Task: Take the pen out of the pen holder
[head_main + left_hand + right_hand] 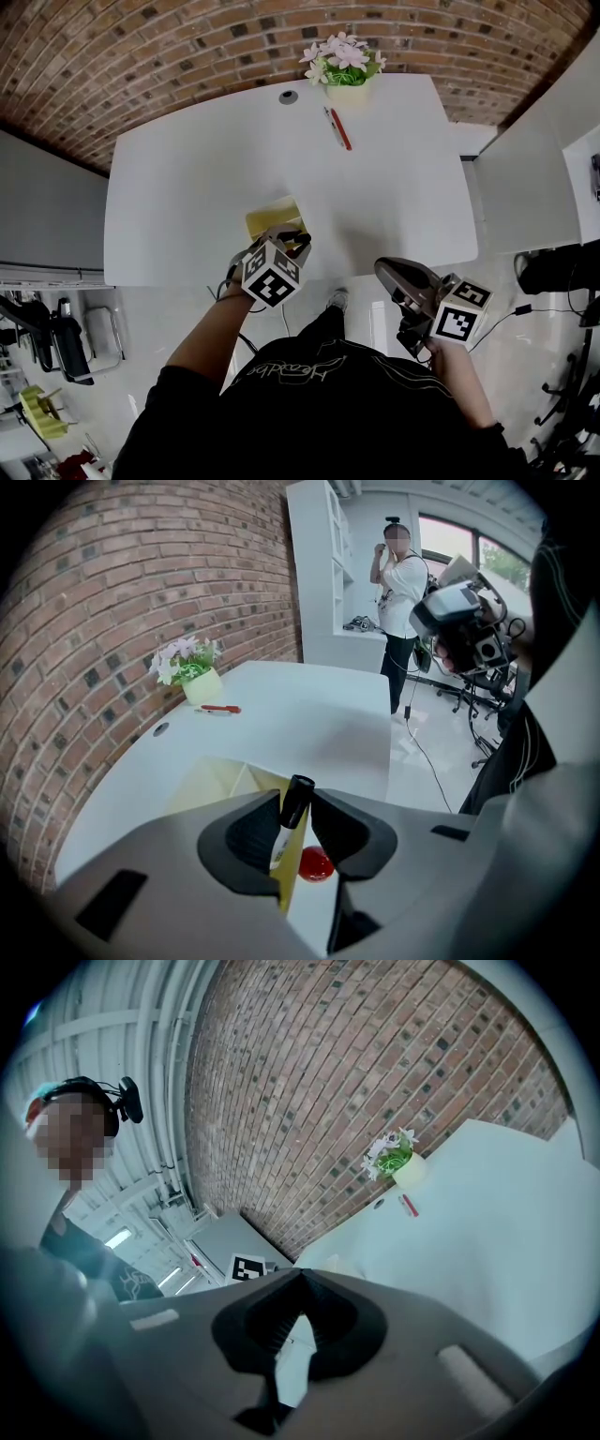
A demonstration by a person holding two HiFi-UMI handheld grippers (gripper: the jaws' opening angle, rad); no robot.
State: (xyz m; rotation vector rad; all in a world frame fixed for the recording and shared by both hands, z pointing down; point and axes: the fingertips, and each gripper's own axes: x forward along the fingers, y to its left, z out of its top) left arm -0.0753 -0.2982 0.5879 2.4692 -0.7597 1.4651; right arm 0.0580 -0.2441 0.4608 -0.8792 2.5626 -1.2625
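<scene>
- Brick wall (141,56) curves across the top of the head view, and a white worktop (187,187) fills the middle of the frame.
- Left of centre, at the worktop's near edge, stands the yellow pen holder (272,217). The left hand-held gripper (298,797) hangs right over it.
- The left forearm reaches up from the lower centre of the frame, with the wrist bent so the tool points steeply down into the holder.
- In the left gripper view the jaws appear to pinch the black cap of the pen (289,822), touching it on both sides. The pen's white barrel leans against the yellow wall, with its lower end down in the holder.
- A small round red thing (316,864) shows just beside that wall. What it is I cannot tell.
- By my reading the grasp is made and the pen is not yet out. What is left is lifting it clear.
- Right of centre at the top, a flower pot (345,66) sits by the wall. Two loose pens (338,128) lie near it, well apart from the holder.
- At the lower right, the right hand-held gripper (300,1277) is held off the worktop's near edge, roughly level. Its jaws are pressed together with nothing between them.
</scene>
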